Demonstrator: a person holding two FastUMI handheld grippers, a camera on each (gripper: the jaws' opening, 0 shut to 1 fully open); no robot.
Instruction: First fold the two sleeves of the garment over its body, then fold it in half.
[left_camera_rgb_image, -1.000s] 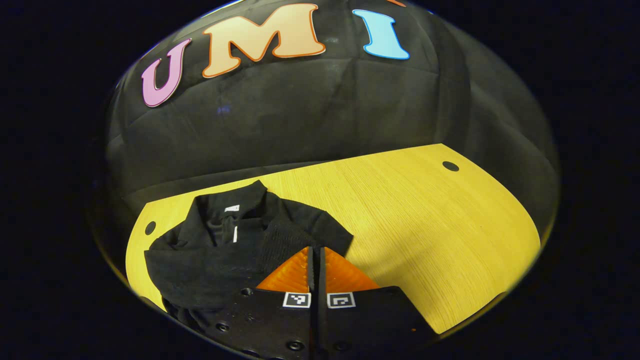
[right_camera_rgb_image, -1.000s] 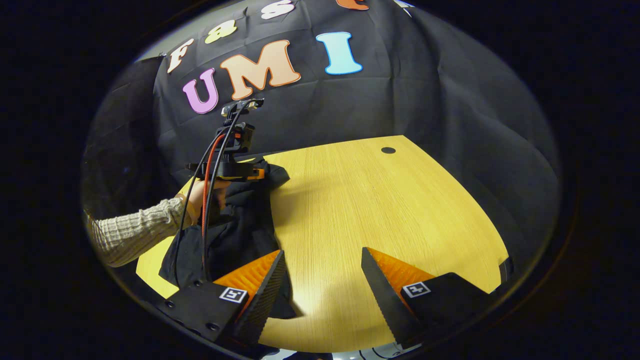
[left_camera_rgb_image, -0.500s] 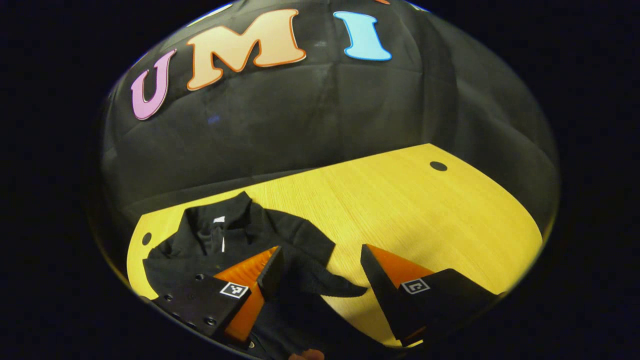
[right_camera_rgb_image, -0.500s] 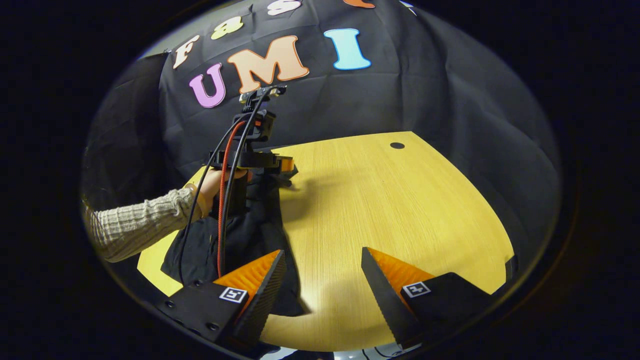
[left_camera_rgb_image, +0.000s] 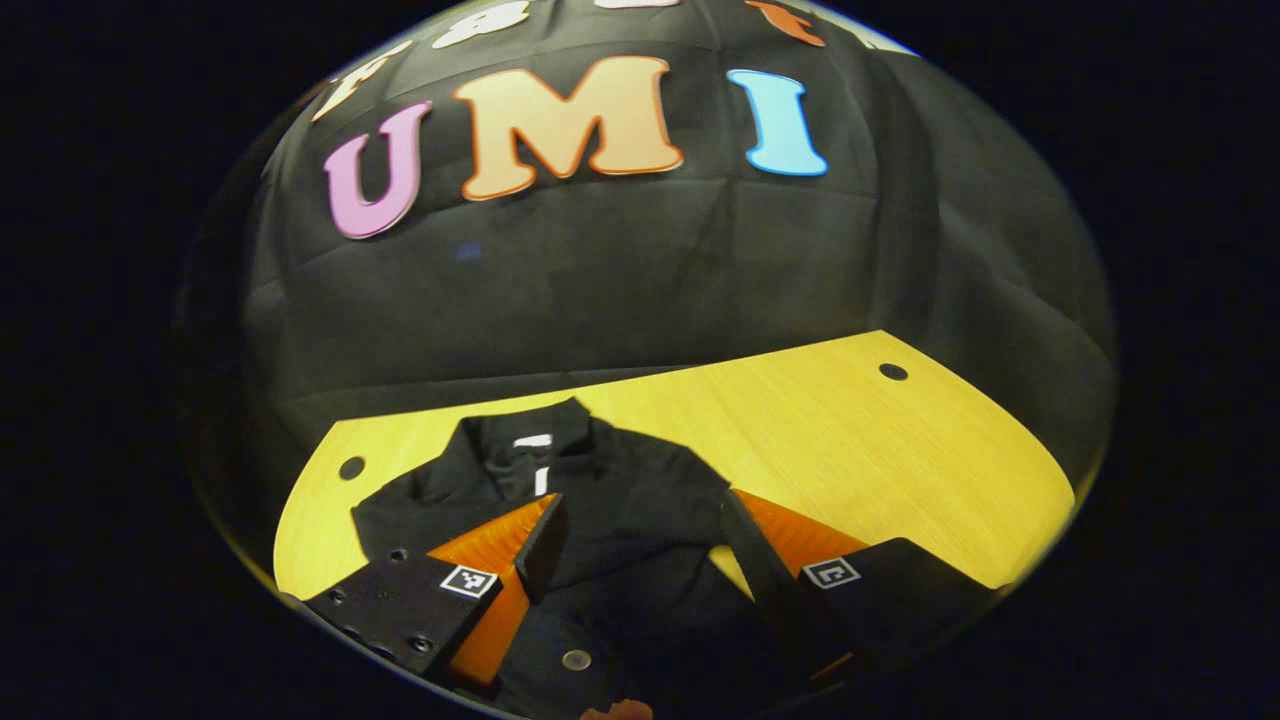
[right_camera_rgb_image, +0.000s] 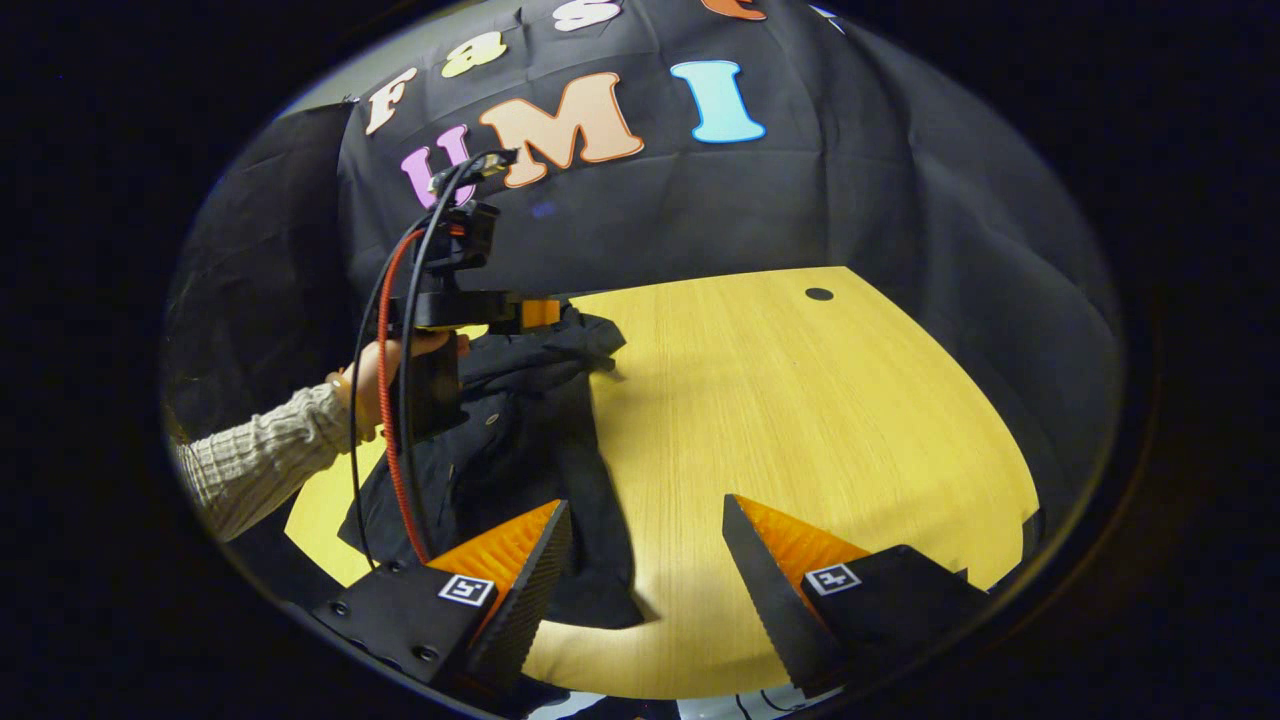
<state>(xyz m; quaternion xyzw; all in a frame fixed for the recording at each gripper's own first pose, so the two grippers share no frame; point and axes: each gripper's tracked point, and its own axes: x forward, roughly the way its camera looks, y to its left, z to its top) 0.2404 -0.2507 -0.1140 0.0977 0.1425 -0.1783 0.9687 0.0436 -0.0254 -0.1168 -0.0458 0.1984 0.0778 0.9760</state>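
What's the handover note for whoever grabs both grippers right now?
Left gripper: open, over the black garment, holding nothing.
Right gripper: open, empty, above the wooden table at the garment's near edge.
Garment lies on the table's left part, collar at the far end.
Done: one sleeve appears folded over the body.
Left: check the other sleeve, then fold in half.

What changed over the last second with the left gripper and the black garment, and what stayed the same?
The left gripper went from shut on the black garment to open, letting go a sleeve now lying over the body, and it lifted. The right gripper stayed open above the wooden table.
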